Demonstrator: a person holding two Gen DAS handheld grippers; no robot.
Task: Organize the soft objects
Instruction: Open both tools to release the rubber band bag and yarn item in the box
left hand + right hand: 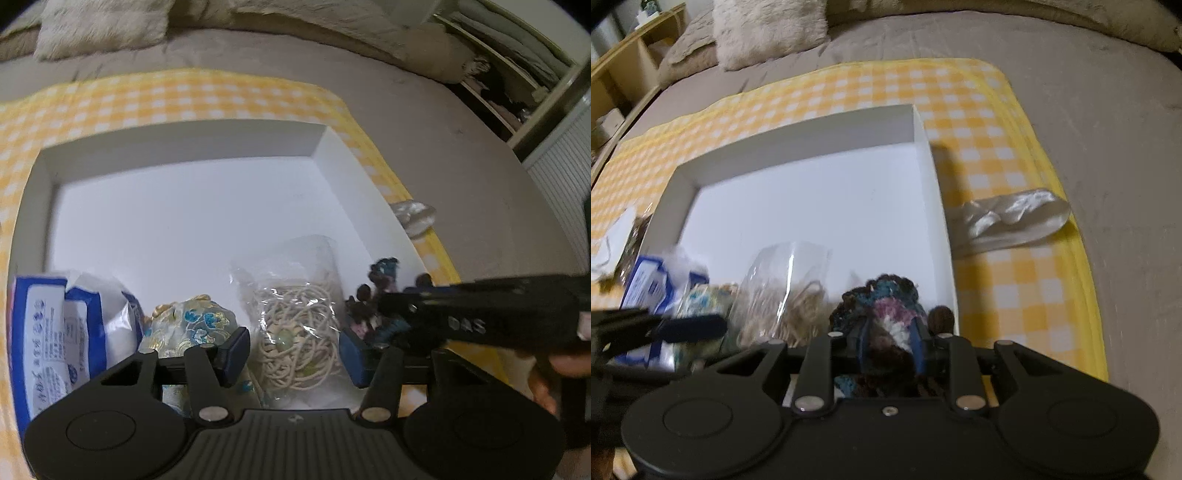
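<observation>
I am looking at the woolly crocheted piece, the dark, blue, pink and white one. It is sitting right in my right gripper, and the two blue pads are squeezing it from both sides, so this gripper is closed on it. The piece is hanging over the near right corner of the white box, at about 5 o'clock in the box. It looks taller than it is wide, and its long way is running up toward 12 o'clock, along the fingers.

Next to it, at 9 o'clock, the clear bag of hair ties is lying in the box. Past that, still at 9 o'clock, the flowered pouch and the blue and white packet are lying in the same near row.

My left gripper is hovering over the bag of hair ties. Its jaws are standing apart and are not pinching anything.

I am thinking the woolly piece is going into the gap at the right end of that row, so it only needs to go down. The right hand is the nearer one, since it is holding it.

A shiny white cloth is lying outside the box on the yellow checked cloth, at 2 o'clock.
</observation>
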